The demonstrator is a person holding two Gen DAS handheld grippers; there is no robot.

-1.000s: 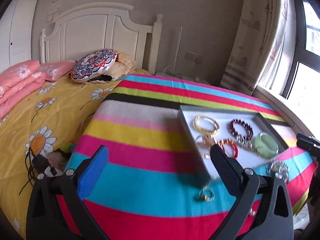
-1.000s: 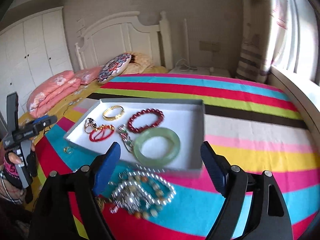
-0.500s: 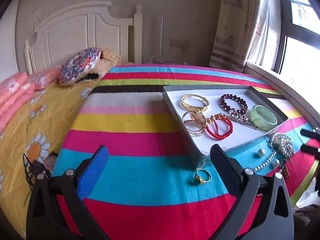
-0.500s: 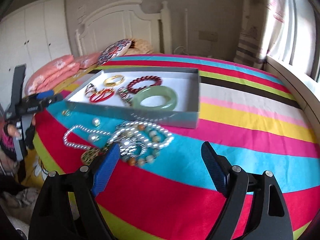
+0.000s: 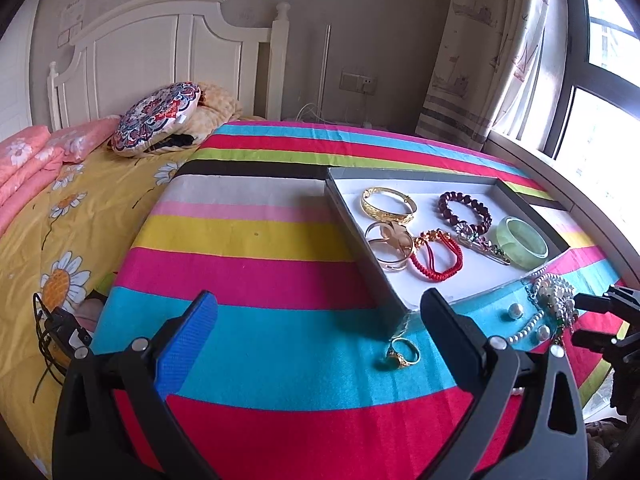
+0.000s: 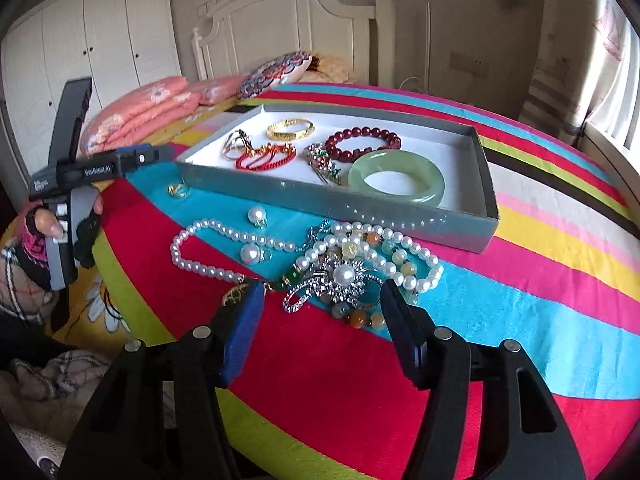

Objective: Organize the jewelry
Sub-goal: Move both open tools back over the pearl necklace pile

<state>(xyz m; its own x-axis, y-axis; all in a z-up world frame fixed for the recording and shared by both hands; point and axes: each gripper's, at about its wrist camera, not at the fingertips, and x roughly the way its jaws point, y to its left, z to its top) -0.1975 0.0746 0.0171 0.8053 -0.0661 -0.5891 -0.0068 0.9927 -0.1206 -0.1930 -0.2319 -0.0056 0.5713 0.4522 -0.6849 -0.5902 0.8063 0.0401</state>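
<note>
A grey tray [image 6: 340, 208] on the striped bedspread holds a jade bangle [image 6: 396, 178], a gold bangle [image 6: 290, 128], a dark red bead bracelet [image 6: 362, 140] and a red cord bracelet [image 6: 266, 158]. In front of it lies a tangled pile of pearl and bead strands with a silver brooch [image 6: 340, 280]. My right gripper [image 6: 320, 304] hovers low at this pile, its jaws closing with the brooch's near edge between the tips, pads not pressing. My left gripper [image 5: 320, 320] stands open and empty over the blue stripe, left of a gold ring [image 5: 402, 354] by the tray's corner [image 5: 394, 308].
A pearl necklace [image 6: 208, 240] and two loose pearl pieces [image 6: 256, 216] lie left of the pile. A gloved hand [image 6: 40, 220] holds the left gripper near the bed's left edge. Pillows [image 5: 156, 120] and a headboard [image 5: 168, 48] stand behind; a window [image 5: 600, 120] is on the right.
My right gripper has come down and closer to the jewelry pile, and its jaws have narrowed. The left gripper has turned slightly but stayed in place, still open.
</note>
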